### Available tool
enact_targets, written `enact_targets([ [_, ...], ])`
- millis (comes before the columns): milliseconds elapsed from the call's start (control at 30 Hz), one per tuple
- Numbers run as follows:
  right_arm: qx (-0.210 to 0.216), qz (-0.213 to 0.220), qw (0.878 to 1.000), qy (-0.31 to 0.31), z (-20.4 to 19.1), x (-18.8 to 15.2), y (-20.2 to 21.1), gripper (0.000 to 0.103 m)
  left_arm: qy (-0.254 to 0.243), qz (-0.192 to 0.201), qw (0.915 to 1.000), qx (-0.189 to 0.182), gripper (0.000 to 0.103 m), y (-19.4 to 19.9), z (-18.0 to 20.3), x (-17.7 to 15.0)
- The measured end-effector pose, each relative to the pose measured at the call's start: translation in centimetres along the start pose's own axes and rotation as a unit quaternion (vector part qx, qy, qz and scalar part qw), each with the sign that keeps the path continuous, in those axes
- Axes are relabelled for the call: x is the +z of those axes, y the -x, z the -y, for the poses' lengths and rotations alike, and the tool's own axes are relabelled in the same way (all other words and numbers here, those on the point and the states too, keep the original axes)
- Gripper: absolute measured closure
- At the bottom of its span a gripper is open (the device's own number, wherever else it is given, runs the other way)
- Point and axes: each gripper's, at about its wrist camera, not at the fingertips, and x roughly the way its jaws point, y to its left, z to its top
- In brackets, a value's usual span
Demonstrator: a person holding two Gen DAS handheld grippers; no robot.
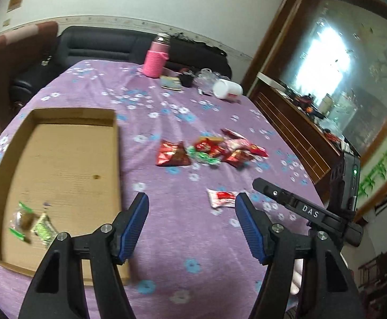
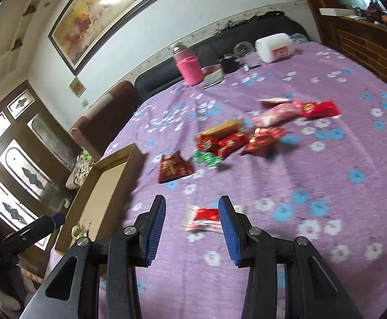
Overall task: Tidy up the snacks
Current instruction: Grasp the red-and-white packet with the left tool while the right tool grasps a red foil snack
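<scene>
A shallow cardboard box (image 1: 60, 122) lies on the purple flowered tablecloth at the left, with green-wrapped snacks (image 1: 32, 223) in its near corner. A heap of red and green snack packets (image 1: 209, 150) lies mid-table, also in the right wrist view (image 2: 228, 138). A dark red packet (image 2: 173, 170) lies apart from it. A white-and-red packet (image 1: 221, 198) lies alone nearer me; in the right wrist view (image 2: 204, 218) it sits just beyond my open right gripper (image 2: 192, 208). My left gripper (image 1: 192, 207) is open and empty above the cloth, beside the box's right wall.
At the far table edge stand a pink bottle (image 1: 156, 58), a white jar on its side (image 1: 226, 89), a glass vessel (image 2: 242, 50) and a small dark cup (image 1: 186, 79). A dark sofa (image 1: 100, 45) lies behind. A wooden cabinet (image 1: 300, 133) stands at the right.
</scene>
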Motion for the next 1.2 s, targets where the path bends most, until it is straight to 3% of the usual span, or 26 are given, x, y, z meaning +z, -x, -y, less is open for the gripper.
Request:
enact_targets([
  [267,-0.018,-0.009,1.000,-0.012,4.1,2.9,1.4,0.059,0.009,0.003,0.9999,-0.007,0.036,0.2,1.1,-0.5],
  [533,-0.028,-0.066,0.997,-0.010,5.0,4.9,-3.9,0.059,0.021,-0.011,0.9997,-0.001,0.036,-1.2,-0.6,-1.1],
  [833,-0.084,-0.056,0.991,-0.092,7.8,7.1,-7.6,0.059,-0.041,-0.020,0.9988,-0.015,0.036,-2.4,0.0,-1.8],
  [1133,-0.134,-0.068,0.988,-0.027,5.7,7.8,-12.0,0.059,-0.105,-0.050,0.9930,-0.023,0.036,-4.6,2.7,-2.2],
  [1200,-0.138,-0.062,0.988,-0.009,5.5,7.7,-12.1,0.067,-0.124,-0.059,0.9902,-0.023,0.036,-5.6,3.8,-2.0],
])
